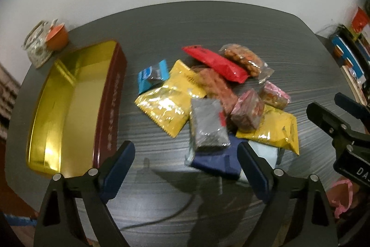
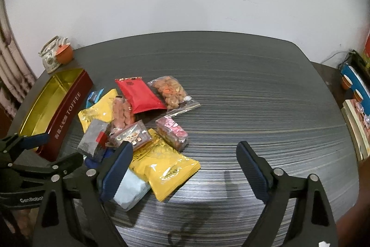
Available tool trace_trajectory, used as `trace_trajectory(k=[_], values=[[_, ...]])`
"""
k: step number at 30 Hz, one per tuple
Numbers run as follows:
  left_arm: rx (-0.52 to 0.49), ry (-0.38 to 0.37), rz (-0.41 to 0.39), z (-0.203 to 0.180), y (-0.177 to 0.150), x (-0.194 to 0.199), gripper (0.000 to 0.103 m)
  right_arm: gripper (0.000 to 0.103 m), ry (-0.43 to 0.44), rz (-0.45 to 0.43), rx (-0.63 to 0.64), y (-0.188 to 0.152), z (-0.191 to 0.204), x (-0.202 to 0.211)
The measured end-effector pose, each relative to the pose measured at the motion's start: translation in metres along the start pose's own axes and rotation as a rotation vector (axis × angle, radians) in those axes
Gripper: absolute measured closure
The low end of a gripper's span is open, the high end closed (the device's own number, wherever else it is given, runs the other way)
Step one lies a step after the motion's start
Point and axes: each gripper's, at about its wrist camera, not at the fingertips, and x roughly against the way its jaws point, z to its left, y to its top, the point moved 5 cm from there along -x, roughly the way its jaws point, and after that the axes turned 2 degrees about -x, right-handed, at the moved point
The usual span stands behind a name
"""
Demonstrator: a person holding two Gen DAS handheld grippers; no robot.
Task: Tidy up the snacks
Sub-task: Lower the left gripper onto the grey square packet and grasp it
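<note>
Both grippers wide, nothing held: left gripper [image 1: 186, 163] above the dark blue packet [image 1: 215, 160], right gripper [image 2: 182, 163] over bare worktop [image 2: 254, 108]. Snack pile [image 2: 138, 131] sits beside the open toffee tin [image 2: 67, 117].

two yellow packets [image 1: 165, 103]; one red pouch [image 1: 217, 64]; one tin [image 1: 69, 108]

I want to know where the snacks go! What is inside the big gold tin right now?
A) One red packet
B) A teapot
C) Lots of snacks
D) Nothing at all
D: the tin shows only its bare shiny gold bottom, while the snack packets, like the red packet, all lie in a pile on the table beside it.
</note>
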Motion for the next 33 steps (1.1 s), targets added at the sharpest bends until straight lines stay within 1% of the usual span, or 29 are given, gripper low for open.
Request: trace_trajectory(k=[1, 2, 6, 11, 14, 18, 20, 22, 23, 28, 33], values=[[-0.006, -0.005, 0.005, -0.002, 0.002, -0.003, 0.016, 0.015, 0.001, 0.002, -0.007, 0.000, -0.001, 0.000], [-0.006, -0.010, 0.010, -0.003, 0.004, -0.004, 0.021, 0.015, 0.000, 0.004, -0.014, 0.000, -0.003, -0.001], [-0.001, -0.038, 0.049, -0.009, 0.008, -0.018, 0.028, 0.020, 0.009, 0.012, -0.019, 0.000, -0.004, -0.002], [-0.007, -0.040, 0.078, -0.013, 0.010, -0.031, 0.039, 0.020, 0.017, 0.015, -0.023, 0.000, -0.005, -0.002], [-0.004, -0.041, 0.097, -0.013, 0.009, -0.038, 0.043, 0.020, 0.016, 0.016, -0.023, 0.000, -0.006, -0.003], [0.010, -0.067, 0.116, -0.015, 0.011, -0.046, 0.051, 0.020, 0.018, 0.020, -0.025, 0.000, -0.006, -0.003], [0.014, -0.082, 0.124, -0.017, 0.012, -0.049, 0.060, 0.020, 0.015, 0.021, -0.021, -0.001, -0.005, -0.004], [0.016, -0.089, 0.130, -0.017, 0.011, -0.050, 0.065, 0.020, 0.015, 0.023, -0.020, -0.001, -0.005, -0.005], [0.015, -0.083, 0.127, -0.017, 0.012, -0.051, 0.066, 0.020, 0.016, 0.024, -0.020, -0.001, -0.005, -0.005], [0.026, -0.104, 0.126, -0.015, 0.012, -0.049, 0.066, 0.020, 0.014, 0.026, -0.019, -0.002, -0.005, -0.006], [0.010, -0.113, 0.121, -0.009, 0.006, -0.039, 0.066, 0.020, 0.010, 0.027, -0.011, -0.003, -0.004, -0.007]])
